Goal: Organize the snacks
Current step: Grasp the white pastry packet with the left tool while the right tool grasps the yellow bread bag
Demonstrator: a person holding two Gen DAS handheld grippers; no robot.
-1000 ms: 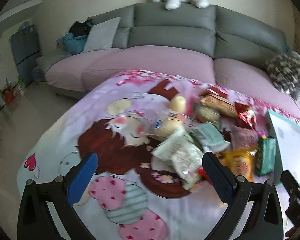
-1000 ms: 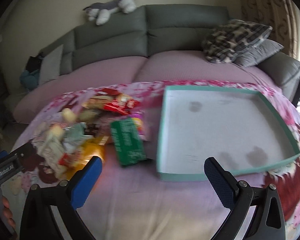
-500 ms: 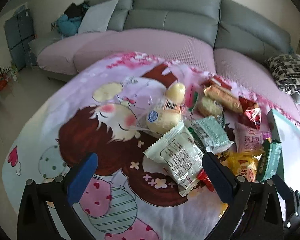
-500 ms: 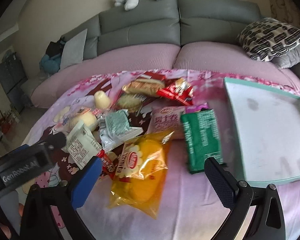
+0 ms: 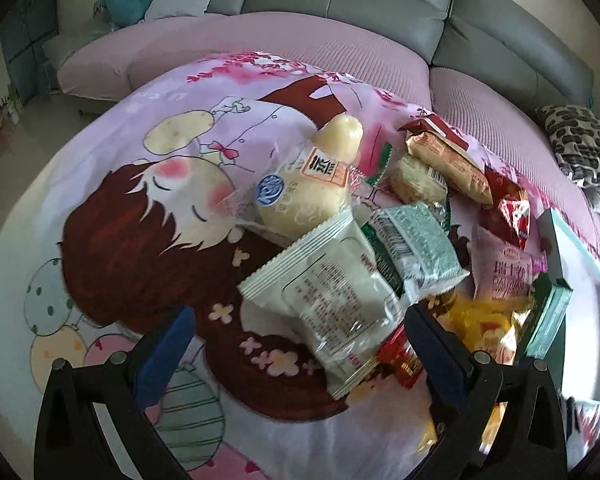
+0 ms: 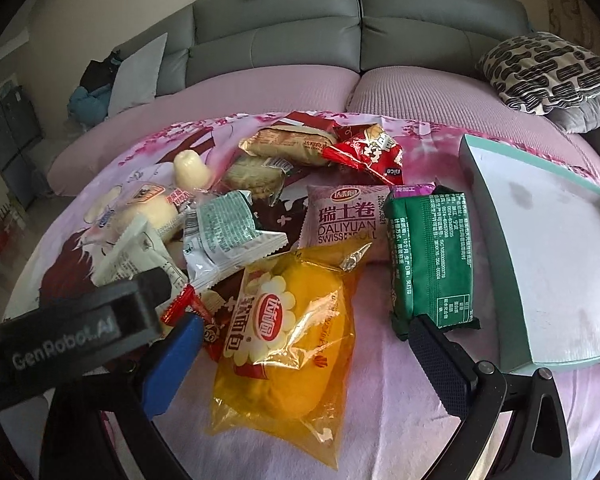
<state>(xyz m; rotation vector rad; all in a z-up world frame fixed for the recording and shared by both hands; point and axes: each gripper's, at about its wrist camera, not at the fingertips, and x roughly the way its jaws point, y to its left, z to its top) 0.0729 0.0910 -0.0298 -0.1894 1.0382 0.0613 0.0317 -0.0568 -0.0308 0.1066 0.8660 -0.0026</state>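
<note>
Left wrist view: the left gripper is hovering low over the snack pile with its jaws spread wide, nothing between them. A white sealed packet is lying in the gap between the blue pads, tilted across the cartoon-print blanket. Beyond it a pale bun in clear wrap is resting, with a grey-green packet just beside the white one. A small red wrapper is poking out under the white packet's near corner, close to the right-hand pad.

Right wrist view: the right gripper is also standing wide, holding nothing. A yellow bread bag is lying between its fingers, the near end reaching past the pads. A green packet is lying just beside the yellow bag, its near corner close to the right-hand pad. A pink Swiss roll packet is sitting behind both, partly under the yellow bag's top edge. Farther back, a red snack bag and a tan biscuit packet are overlapping. The teal-rimmed tray is sitting to the right of the pile, near the green packet; whether they touch is unclear. No snack is lying in it. The left gripper's black body is crossing the lower left of this view, over the white packet. A grey sofa is filling the background.
</note>
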